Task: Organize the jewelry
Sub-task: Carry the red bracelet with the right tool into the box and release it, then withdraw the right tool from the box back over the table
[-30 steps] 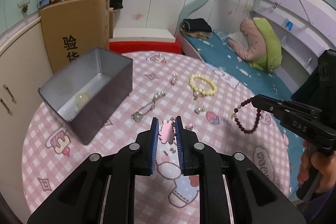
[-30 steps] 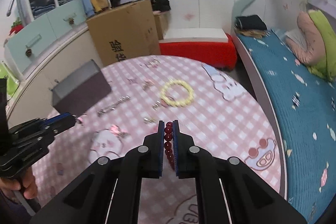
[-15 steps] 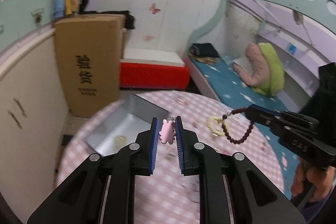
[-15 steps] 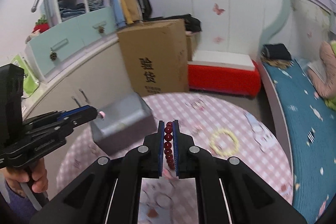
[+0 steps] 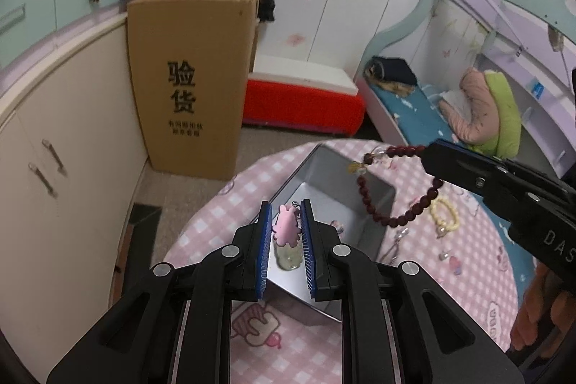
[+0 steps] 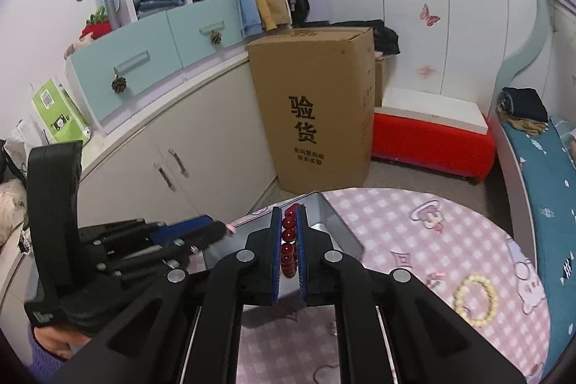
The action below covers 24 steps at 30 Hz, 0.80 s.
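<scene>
Cardboard box (image 6: 316, 107) reads 验货; right gripper (image 5: 437, 155) body shows "DAS"

The tall brown cardboard box (image 5: 190, 85) standing on the floor beyond the table carries two large black Chinese characters, 验货, printed one above the other on its front; the same print shows in the right wrist view (image 6: 313, 117). Beneath them run two lines of smaller black characters, too small to read. On the black body of the right tool (image 5: 428, 155), at the right edge, stand the white letters "DAS", cut off by the frame.
</scene>
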Tool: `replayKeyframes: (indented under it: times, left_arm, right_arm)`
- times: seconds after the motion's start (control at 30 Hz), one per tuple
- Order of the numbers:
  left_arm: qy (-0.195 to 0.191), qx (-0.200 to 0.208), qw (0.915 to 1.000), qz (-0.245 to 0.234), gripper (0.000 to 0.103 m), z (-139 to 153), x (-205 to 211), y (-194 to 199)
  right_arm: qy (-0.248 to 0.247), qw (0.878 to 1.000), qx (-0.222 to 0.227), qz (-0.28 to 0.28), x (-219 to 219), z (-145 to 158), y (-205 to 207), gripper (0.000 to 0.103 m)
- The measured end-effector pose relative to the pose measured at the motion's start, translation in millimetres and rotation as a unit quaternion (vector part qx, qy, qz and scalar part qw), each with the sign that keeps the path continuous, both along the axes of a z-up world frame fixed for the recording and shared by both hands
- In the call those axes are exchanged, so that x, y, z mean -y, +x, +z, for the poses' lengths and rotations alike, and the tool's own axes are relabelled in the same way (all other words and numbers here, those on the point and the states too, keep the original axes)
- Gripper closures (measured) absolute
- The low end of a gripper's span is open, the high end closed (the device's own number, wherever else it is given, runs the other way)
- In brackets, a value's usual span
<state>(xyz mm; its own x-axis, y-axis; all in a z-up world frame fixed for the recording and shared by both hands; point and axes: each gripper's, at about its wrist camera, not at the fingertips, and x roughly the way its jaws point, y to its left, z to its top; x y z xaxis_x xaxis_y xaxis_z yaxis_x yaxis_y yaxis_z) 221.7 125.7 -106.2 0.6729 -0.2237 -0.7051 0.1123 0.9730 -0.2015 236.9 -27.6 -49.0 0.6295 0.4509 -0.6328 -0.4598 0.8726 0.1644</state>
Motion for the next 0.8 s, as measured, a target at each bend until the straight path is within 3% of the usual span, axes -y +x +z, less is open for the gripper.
replayKeyframes:
  times: [0.33,0.67,0.8]
  left_arm:
    - [0.017,-0.021,0.9996,-0.008,0.086,-24,13,10]
    - [0.009,-0.022,0.9997,0.002,0.084,-27,11,11]
    - [0.011,-0.027,0.9996,0.008,0.076,-28,9,12]
  right_arm:
    - [-0.026,0.998,-0.049,0.011,-23,-45,22,0.095]
    - [-0.029,0.997,-0.067,0.017,-26,-57,27,0.095]
    - [-0.031,0.997,-0.073,0.014,-26,-62,29,0.095]
